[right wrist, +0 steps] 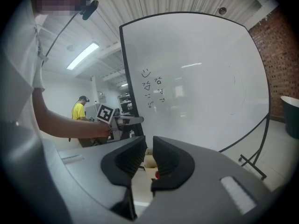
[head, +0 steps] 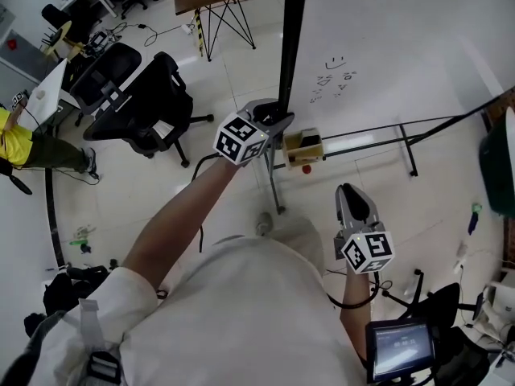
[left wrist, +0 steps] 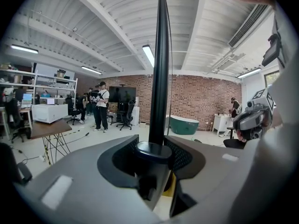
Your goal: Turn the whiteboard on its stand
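Left gripper [left wrist: 156,147] clamped black frame edge [left wrist: 160,78] of large white whiteboard [right wrist: 196,78]; right gripper [right wrist: 148,149] was narrow, empty. Board looked stiff, bulky; edge gave best leverage.

We list: whiteboard [head: 386,47], scribbled on, upon its stand [head: 412,155]; our left gripper [head: 278,117] at its black edge; right gripper [head: 352,193] apart, nearer us; two office chairs [head: 153,103].

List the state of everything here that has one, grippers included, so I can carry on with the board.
left gripper: shut on the whiteboard's black side edge.
right gripper: jaws slightly apart, empty, clear of the board.
whiteboard: upright on its stand, with small writing on the face toward the right gripper.
yellow box: sits at the board's edge, beside the left gripper.
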Tool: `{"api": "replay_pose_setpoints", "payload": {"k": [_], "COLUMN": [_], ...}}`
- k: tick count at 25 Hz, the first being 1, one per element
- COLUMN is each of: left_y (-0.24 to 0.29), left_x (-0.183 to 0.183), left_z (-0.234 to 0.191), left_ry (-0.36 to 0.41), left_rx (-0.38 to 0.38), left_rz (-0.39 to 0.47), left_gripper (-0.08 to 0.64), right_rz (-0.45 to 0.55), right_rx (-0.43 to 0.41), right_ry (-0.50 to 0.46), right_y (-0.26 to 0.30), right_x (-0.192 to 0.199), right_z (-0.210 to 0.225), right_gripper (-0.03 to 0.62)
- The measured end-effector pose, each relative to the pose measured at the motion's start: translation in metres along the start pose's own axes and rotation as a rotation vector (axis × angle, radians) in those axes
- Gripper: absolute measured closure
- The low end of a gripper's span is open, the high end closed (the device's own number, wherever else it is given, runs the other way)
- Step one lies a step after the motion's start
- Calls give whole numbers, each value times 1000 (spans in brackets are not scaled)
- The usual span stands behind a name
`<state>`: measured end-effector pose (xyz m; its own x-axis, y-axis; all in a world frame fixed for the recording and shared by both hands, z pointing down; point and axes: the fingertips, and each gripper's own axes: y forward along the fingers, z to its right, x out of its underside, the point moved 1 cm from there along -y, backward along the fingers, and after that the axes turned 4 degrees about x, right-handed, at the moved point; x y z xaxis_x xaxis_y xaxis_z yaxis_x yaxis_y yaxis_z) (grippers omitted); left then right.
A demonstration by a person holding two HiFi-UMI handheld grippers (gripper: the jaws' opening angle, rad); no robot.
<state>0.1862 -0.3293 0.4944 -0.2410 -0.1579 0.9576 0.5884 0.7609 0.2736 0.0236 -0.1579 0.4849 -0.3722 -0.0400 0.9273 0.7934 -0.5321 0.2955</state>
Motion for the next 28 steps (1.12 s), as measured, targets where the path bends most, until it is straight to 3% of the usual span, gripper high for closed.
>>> {"api": "replay_pose_setpoints", "payload": {"k": [5,12,28], "left_y": [-54,-147,-146], "left_x": [34,60,65], "left_z": [-18,-12,-16], "left_ry": [5,2,-31], "left_rx": [-31,-33,-89], "left_rz": [3,23,22], "left_gripper": [380,377,370], "right_rz": [-1,22,-22], "right_rx": [-45,-71,-191], "right_ry": [-38,-77,-95], "right_y": [6,-32,-34], "right_x": [25,31,31], "right_z": [-47,-112,-45], "right_gripper": [537,537,537]}}
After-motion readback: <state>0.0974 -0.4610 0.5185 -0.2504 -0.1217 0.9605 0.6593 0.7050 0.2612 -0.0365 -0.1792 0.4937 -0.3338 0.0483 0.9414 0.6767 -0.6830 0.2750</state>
